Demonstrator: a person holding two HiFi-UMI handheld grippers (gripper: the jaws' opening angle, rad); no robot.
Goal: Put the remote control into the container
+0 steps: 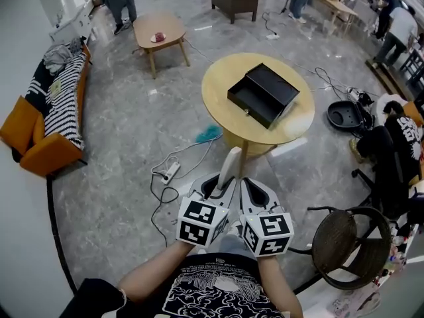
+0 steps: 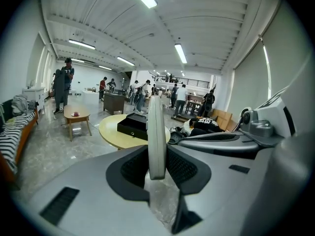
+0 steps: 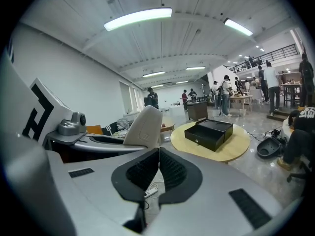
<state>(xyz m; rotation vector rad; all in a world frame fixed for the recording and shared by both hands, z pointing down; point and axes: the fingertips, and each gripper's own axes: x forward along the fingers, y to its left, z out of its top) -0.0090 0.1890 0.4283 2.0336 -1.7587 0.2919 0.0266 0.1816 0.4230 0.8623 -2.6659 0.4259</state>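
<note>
My left gripper (image 1: 222,185) is shut on a white remote control (image 1: 229,166), which sticks up and forward from its jaws. In the left gripper view the remote (image 2: 156,136) stands edge-on between the black pads (image 2: 132,167). My right gripper (image 1: 250,189) is close beside the left one, shut with nothing in it, its pads (image 3: 170,167) pressed together. The remote (image 3: 143,127) also shows at the left of the right gripper view. The container, a black box with its drawer pulled open (image 1: 263,95), lies ahead on a round yellow table (image 1: 222,78), well beyond both grippers.
A power strip with cables (image 1: 170,172) lies on the floor between me and the round table. A blue cloth (image 1: 209,134) is by the table's base. A round chair (image 1: 344,247) stands at my right, a striped sofa (image 1: 56,111) at the left, a small wooden table (image 1: 159,32) further back.
</note>
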